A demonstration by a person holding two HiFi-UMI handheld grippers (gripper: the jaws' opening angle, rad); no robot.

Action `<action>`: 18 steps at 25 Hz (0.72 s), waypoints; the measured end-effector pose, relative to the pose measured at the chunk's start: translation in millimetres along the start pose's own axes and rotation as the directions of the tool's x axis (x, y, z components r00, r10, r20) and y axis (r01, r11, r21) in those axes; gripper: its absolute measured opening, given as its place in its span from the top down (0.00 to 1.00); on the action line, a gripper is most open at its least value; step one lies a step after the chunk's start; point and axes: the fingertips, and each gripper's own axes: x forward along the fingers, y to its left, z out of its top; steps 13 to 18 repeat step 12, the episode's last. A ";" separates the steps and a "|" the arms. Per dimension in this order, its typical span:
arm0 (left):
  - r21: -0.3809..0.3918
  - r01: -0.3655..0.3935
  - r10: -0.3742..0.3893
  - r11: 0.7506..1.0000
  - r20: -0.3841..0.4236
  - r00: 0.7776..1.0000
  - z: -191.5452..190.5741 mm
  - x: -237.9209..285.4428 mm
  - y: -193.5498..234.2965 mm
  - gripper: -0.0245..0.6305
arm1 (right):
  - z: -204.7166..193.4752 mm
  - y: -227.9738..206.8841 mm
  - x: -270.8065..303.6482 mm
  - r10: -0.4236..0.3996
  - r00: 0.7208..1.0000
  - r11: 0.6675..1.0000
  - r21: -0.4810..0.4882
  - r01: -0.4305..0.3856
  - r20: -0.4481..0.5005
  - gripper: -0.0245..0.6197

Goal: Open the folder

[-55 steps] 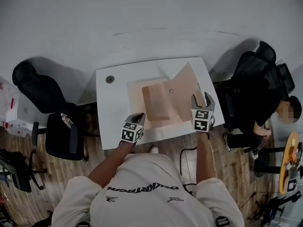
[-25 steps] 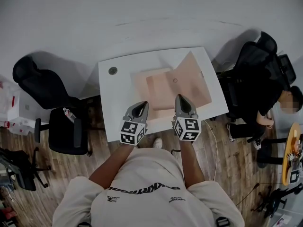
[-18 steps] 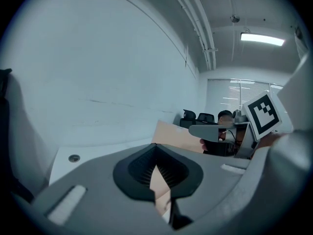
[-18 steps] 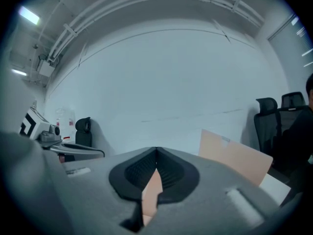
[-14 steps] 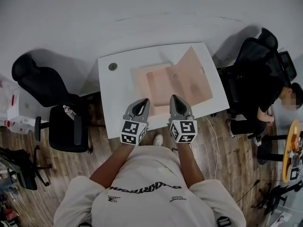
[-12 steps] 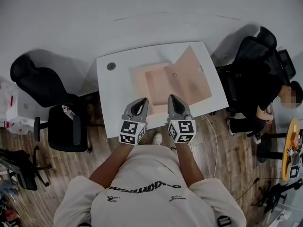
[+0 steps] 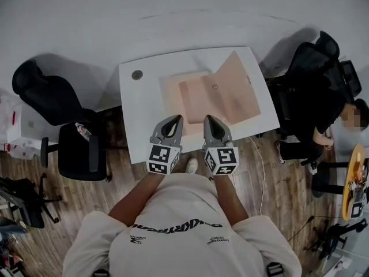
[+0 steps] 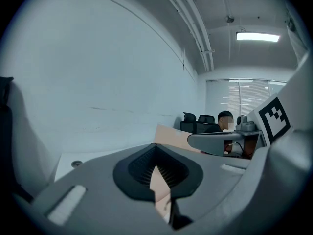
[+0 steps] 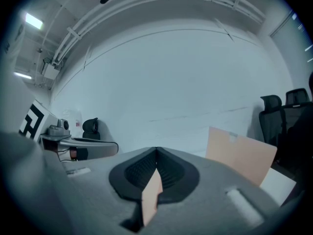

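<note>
While the peach folder [image 7: 199, 100], likely light and bendy, lies open on the white tabletop [image 7: 138, 120], best taken by a cover's free edge, the left gripper [image 7: 173, 122] and right gripper [image 7: 210, 122] hover nearby, fingers [image 8: 98, 180] clenched empty.

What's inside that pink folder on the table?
The folder lies open. Inside you can see a darker peach panel, maybe a pocket, and a small round fastener. No loose papers show. Anything tucked under that panel is covered.
</note>
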 end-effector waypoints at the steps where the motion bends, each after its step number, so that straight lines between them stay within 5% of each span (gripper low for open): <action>1: 0.002 0.001 -0.001 1.000 0.002 1.000 0.6 -0.6 -0.3 0.96 | -0.2 1.3 -0.4 0.001 1.000 1.000 0.000 -0.001 0.000 0.96; 18: 0.006 0.000 0.000 1.000 0.025 1.000 4.2 -5.1 5.6 0.96 | -3.4 14.6 -4.0 0.010 1.000 1.000 -0.003 -0.010 0.001 0.96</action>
